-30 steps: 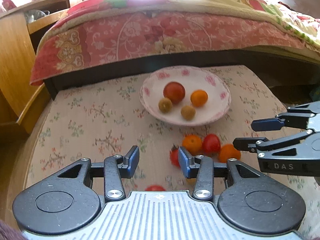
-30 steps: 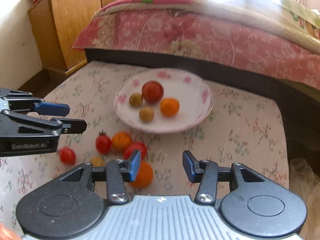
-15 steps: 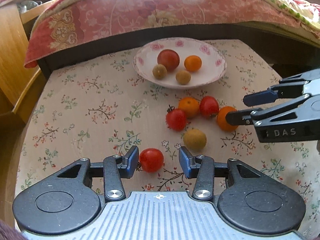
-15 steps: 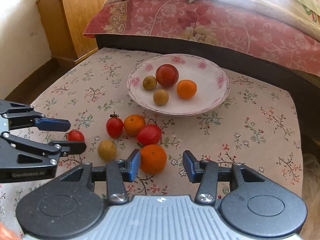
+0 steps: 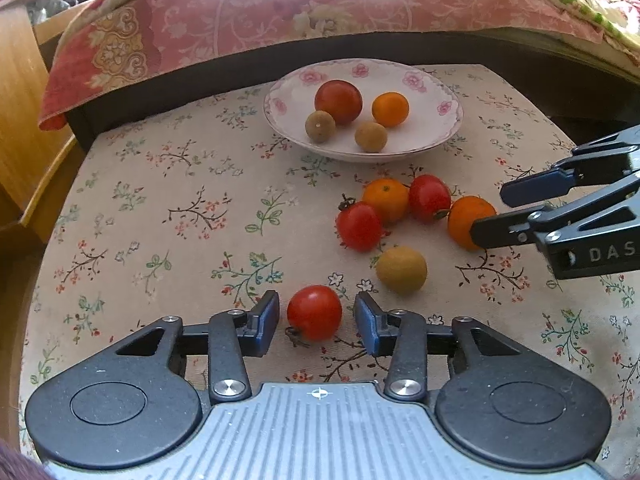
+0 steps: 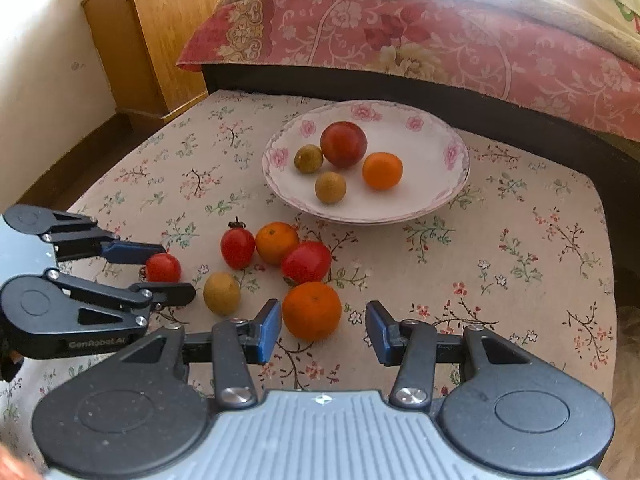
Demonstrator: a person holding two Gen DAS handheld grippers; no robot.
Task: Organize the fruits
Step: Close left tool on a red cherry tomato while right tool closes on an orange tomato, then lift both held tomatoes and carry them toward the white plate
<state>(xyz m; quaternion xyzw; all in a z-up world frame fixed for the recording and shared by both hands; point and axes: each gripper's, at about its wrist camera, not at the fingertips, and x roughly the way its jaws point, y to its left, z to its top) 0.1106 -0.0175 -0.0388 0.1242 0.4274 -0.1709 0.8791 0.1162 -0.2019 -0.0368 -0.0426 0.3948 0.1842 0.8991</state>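
A red tomato (image 5: 315,312) lies on the flowered cloth between the pads of my left gripper (image 5: 316,324). Its jaws are closing, with slim gaps left on both sides. In the right wrist view the same tomato (image 6: 162,267) sits between the left gripper's fingertips (image 6: 188,292). My right gripper (image 6: 323,330) stands open around an orange (image 6: 312,311), which is close to the left pad and apart from the right one. A white plate (image 5: 424,128) with pink flowers holds a dark red fruit (image 5: 338,101), an orange fruit and two brownish ones.
Loose on the cloth between plate and grippers are a stemmed tomato (image 5: 359,226), an orange (image 5: 386,199), another tomato (image 5: 430,198) and a yellow-brown fruit (image 5: 401,269). A bed with a pink floral cover (image 6: 440,48) runs behind; a wooden cabinet (image 6: 160,32) stands at the left.
The left gripper has come down over the red tomato, which now lies between its narrowing jaws. The right gripper has shifted so the orange sits between its fingers instead of behind the left one.
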